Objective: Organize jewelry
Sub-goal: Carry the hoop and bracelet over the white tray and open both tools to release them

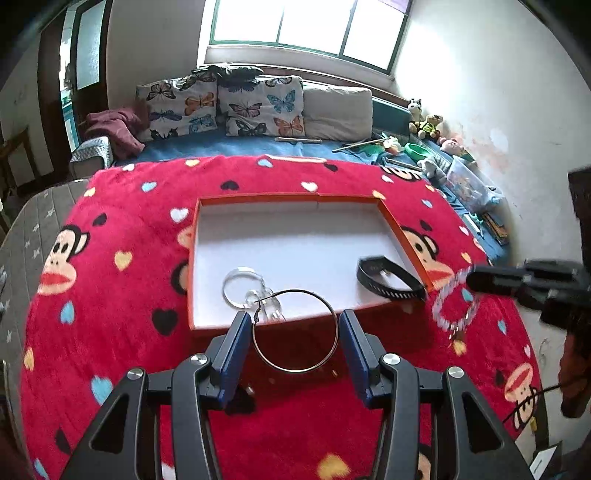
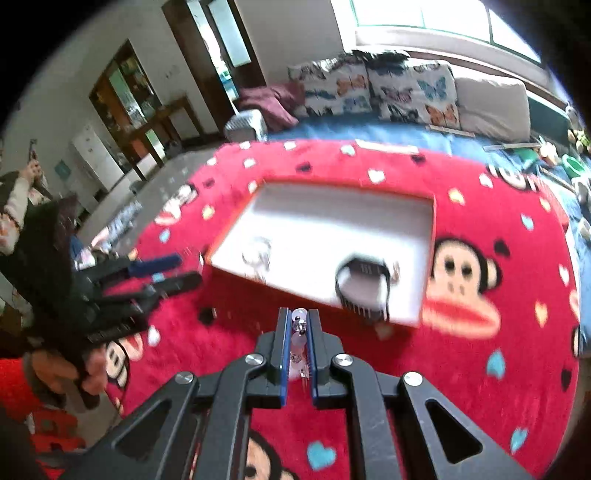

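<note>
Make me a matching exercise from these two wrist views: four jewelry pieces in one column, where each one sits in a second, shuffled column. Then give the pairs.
Things
1. thin metal hoop
2. black wristband
3. clear plastic ring
4. pale beaded bracelet

Places
A. pinched in the right gripper, hanging over the red blanket
B. right side of the orange-rimmed white tray
C. between the open fingers of the left gripper, crossing the tray's near rim
D. left side of the tray floor

Pairs: 1-C, 2-B, 3-D, 4-A

A bright window (image 1: 306, 26) lights white walls (image 1: 480, 92). Below it, butterfly pillows (image 1: 221, 105) line a blue daybed (image 1: 229, 146); a dark wooden cabinet (image 2: 125, 99) stands farther left.
</note>
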